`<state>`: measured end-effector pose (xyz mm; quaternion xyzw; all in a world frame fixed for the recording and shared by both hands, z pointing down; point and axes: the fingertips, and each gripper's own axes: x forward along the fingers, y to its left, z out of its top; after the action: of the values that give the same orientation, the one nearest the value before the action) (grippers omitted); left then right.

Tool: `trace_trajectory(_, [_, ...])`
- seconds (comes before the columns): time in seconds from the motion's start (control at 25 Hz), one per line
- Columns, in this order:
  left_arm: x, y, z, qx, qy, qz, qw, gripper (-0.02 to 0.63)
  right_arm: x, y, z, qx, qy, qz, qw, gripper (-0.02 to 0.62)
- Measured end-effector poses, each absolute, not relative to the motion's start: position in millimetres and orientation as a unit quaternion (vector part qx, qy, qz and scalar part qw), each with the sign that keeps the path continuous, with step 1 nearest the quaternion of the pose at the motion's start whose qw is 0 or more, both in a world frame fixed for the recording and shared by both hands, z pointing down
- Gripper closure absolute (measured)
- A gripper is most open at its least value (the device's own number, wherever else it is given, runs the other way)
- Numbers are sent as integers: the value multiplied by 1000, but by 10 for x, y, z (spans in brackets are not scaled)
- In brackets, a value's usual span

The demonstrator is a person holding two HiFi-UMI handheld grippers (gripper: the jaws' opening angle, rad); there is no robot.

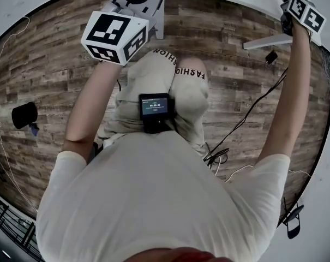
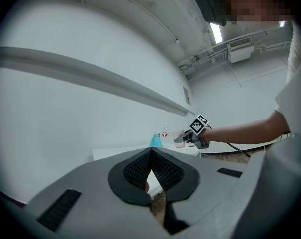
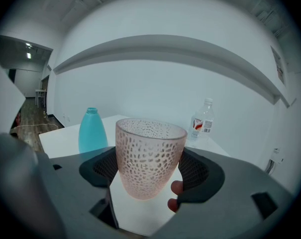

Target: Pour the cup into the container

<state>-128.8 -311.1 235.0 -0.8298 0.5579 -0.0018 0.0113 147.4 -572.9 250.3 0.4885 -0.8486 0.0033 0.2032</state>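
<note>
The white table (image 3: 65,138) fills your right gripper view's lower middle. Your trousers (image 1: 189,72) read "FASHION". A teal bottle (image 3: 92,131) stands centre left. Your right gripper (image 3: 150,172) clamps the pink dimpled cup (image 3: 150,146) upright, mid-frame. The clear bottle's (image 3: 202,121) red label is illegible. Your left gripper's (image 2: 150,156) jaws meet, empty.

Head view steeply down at floor (image 1: 45,91), gripper views level toward table (image 3: 65,138), both sharing blue bottle (image 3: 92,128).
</note>
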Motion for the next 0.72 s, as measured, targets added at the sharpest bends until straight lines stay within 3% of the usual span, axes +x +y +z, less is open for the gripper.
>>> trace_trajectory(0.72, [-1322,-3136,2438,-817,575,-9,31,597,1774,-5879,2902,508,-833,35,219,224])
